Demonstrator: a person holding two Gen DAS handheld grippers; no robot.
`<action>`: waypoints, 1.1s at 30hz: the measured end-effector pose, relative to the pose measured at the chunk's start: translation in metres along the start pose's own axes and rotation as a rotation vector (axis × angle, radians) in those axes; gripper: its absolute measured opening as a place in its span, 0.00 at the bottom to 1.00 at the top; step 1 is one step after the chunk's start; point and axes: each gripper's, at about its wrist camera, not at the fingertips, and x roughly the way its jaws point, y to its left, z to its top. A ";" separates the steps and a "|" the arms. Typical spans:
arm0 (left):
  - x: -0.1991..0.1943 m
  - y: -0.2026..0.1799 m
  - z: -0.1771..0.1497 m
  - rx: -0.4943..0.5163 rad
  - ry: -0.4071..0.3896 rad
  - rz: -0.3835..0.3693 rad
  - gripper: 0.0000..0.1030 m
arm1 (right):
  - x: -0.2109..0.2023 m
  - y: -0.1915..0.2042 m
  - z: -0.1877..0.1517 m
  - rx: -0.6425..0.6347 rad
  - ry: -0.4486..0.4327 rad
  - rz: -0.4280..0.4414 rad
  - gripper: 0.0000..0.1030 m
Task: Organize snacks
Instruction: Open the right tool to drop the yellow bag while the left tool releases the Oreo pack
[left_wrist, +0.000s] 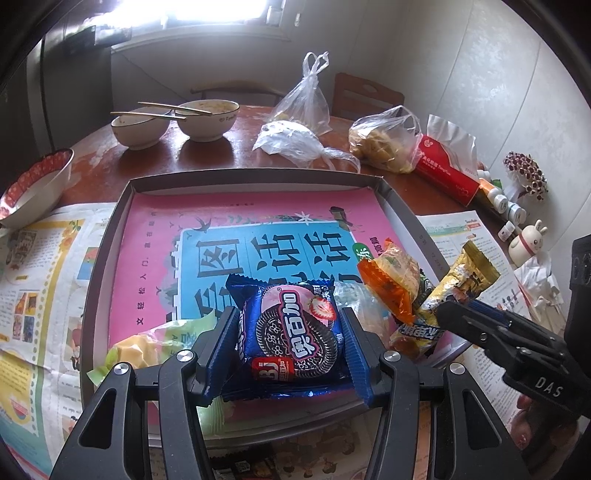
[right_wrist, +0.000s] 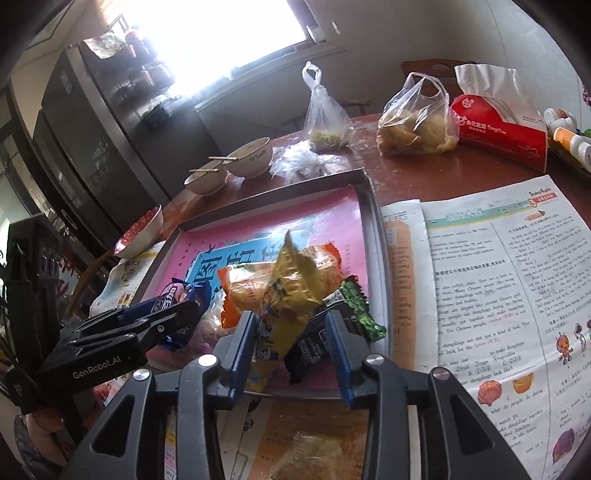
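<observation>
Left gripper (left_wrist: 290, 328) is clamped on the blue cookie pack (left_wrist: 295, 332), both fingers (left_wrist: 225, 332) pressed against its sides, pack sitting at the near edge of the tray (left_wrist: 122, 206) over the pink lining sheet. Right gripper (right_wrist: 291, 347) is parted: its fingers (right_wrist: 338, 343) stand either side of the yellow snack packet (right_wrist: 291, 295) with a visible gap on the right side, so not gripping (the left finger may just touch the wrapper, hard to tell). The yellow packet leans on the orange packet (right_wrist: 243, 295) and the dark green-edged packet (right_wrist: 351, 310), all heaped in the tray's near right corner. A pale green packet (left_wrist: 147, 339) lies at the near left of the tray.

Risks from here:
- Yellow packet is propped upright on the heap; with the right fingers loose it could topple or slide over the tray rim onto the newspaper (right_wrist: 498, 295).
- Pulling the right gripper back could snag the crinkled wrapper and drag the dark packet out too.
- The two grippers are close together; moving the cookie pack rightward could knock the heap.
- Squeezing the cookie pack harder may crush the biscuits inside (soft foil wrapper).
- Bowls (left_wrist: 140, 129) and plastic bags (left_wrist: 303, 107) sit far back on the worktop, well apart, so low risk.
</observation>
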 end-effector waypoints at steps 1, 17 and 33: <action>0.000 0.000 0.000 0.001 0.000 0.001 0.55 | -0.002 -0.001 0.000 0.005 -0.002 -0.002 0.43; -0.001 -0.003 -0.002 0.014 0.016 0.004 0.56 | -0.014 -0.002 -0.002 0.002 -0.032 -0.014 0.53; -0.022 0.000 -0.004 -0.006 -0.019 0.004 0.63 | -0.026 -0.001 -0.004 -0.007 -0.057 -0.017 0.61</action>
